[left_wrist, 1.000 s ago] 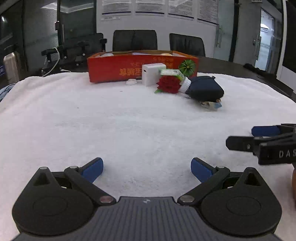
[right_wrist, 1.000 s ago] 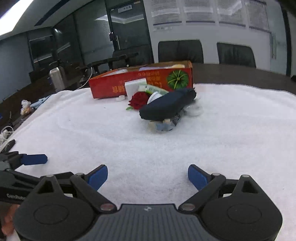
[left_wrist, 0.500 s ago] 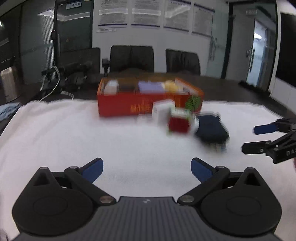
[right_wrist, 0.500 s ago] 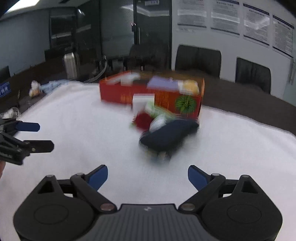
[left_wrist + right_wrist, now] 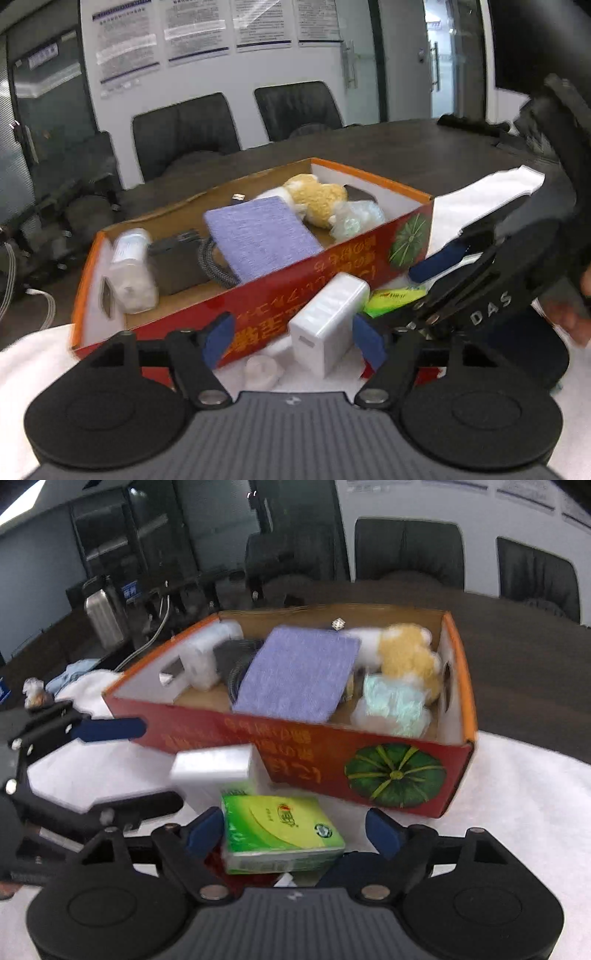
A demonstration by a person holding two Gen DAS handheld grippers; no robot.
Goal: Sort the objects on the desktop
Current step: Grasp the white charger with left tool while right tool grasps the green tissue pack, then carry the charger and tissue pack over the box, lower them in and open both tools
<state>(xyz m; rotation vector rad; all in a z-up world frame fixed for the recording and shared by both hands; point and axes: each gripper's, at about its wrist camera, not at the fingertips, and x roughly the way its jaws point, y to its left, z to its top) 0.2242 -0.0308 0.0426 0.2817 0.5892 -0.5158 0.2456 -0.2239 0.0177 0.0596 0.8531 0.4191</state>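
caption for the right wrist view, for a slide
Open right tool straddling a green tissue pack before the red box of sorted items.

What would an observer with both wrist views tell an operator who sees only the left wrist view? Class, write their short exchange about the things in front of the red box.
Operator: Something green peeks out beside the white charger. What is it?
Observer: The right wrist view shows it whole: a green tissue pack, lying in front of the red box.
Operator: Has the right gripper closed on it?
Observer: No. It is open, with the pack between its fingers and a clear gap at the right-hand finger.
Operator: Anything past the box's left end?
Observer: A steel flask stands back there.
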